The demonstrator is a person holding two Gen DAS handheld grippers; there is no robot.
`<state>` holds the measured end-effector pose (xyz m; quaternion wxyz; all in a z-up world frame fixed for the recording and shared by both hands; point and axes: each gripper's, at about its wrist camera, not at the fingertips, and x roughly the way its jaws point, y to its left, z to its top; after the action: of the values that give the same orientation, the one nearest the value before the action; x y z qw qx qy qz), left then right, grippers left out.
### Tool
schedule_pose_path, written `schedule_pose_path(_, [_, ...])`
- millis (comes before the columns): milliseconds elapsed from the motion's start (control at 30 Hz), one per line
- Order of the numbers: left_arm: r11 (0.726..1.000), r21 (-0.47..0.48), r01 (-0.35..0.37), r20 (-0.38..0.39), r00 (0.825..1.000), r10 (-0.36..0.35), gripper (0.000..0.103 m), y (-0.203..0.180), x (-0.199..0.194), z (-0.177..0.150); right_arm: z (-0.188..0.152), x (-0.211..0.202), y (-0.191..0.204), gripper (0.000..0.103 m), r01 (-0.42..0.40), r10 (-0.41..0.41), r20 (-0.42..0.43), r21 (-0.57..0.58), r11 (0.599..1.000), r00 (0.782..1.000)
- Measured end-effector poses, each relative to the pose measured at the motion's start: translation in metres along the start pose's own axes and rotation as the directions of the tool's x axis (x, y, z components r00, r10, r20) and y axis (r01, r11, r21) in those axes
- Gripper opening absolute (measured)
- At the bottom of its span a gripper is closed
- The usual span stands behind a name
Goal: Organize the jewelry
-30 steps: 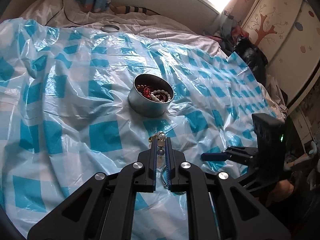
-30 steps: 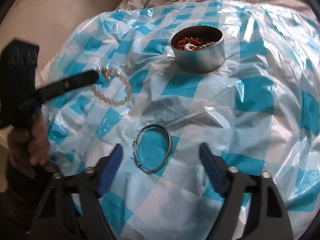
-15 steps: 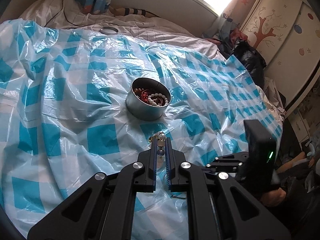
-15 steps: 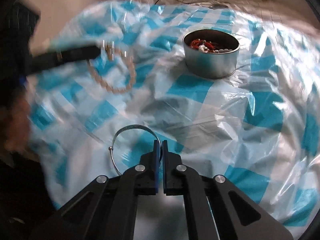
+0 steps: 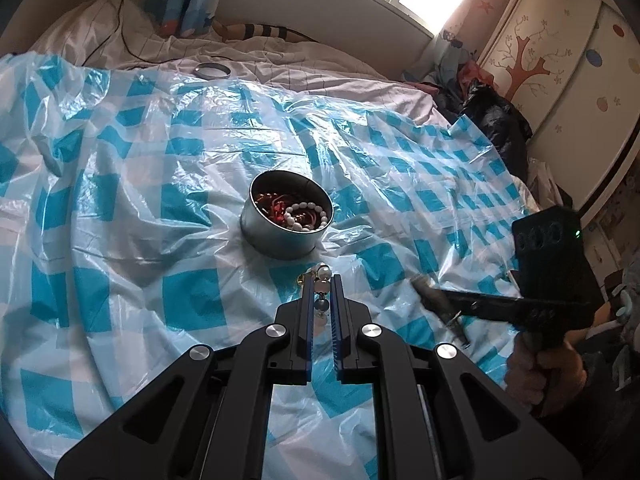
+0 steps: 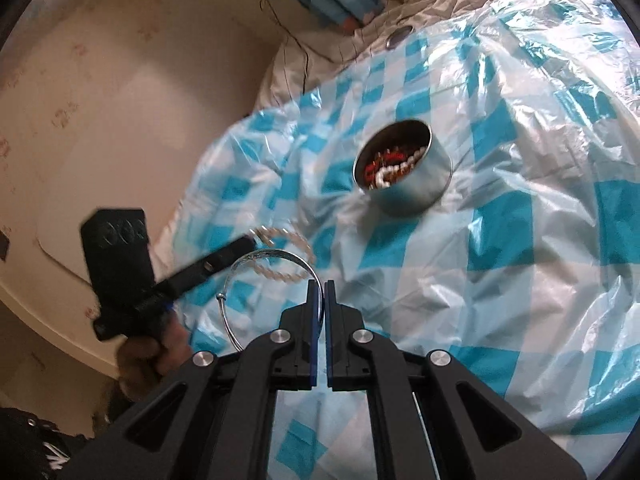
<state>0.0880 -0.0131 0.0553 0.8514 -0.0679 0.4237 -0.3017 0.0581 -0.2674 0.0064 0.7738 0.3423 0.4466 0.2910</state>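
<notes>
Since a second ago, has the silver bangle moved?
Yes. The right gripper has shut on the silver bangle and lifted it off the checked sheet.

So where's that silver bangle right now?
In the right wrist view the bangle hangs pinched in the right gripper, just left of its tips, lifted off the sheet, nearer than the tin.

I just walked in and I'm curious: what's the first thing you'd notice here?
The round silver tin full of red and white beads, sitting mid-bed on the blue-and-white checked plastic sheet. Nearer, the left gripper pinches a pale beaded bracelet, and the right gripper holds a thin silver wire bangle.
</notes>
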Motion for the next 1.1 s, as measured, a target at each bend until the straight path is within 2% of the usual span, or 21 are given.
schedule_pose_path(533, [0.992,0.075,-0.103,0.050,0.994,0.099,0.007,-0.017,0.011,0.021,0.018,-0.005,-0.006,0.004,-0.093,0.091,0.046,0.050,0.994,0.995])
schedule_pose_path(800, [0.989,0.088,-0.120,0.072,0.991,0.113,0.007,-0.018,0.020,0.036,0.032,-0.002,-0.013,0.004,-0.113,0.109,0.063,0.064,0.992,0.992])
schedule_pose_path(1100, [0.986,0.103,-0.128,0.085,0.989,0.119,0.007,-0.024,0.023,0.038,0.036,0.004,-0.018,0.004,-0.148,0.142,0.076,0.088,0.985,0.987])
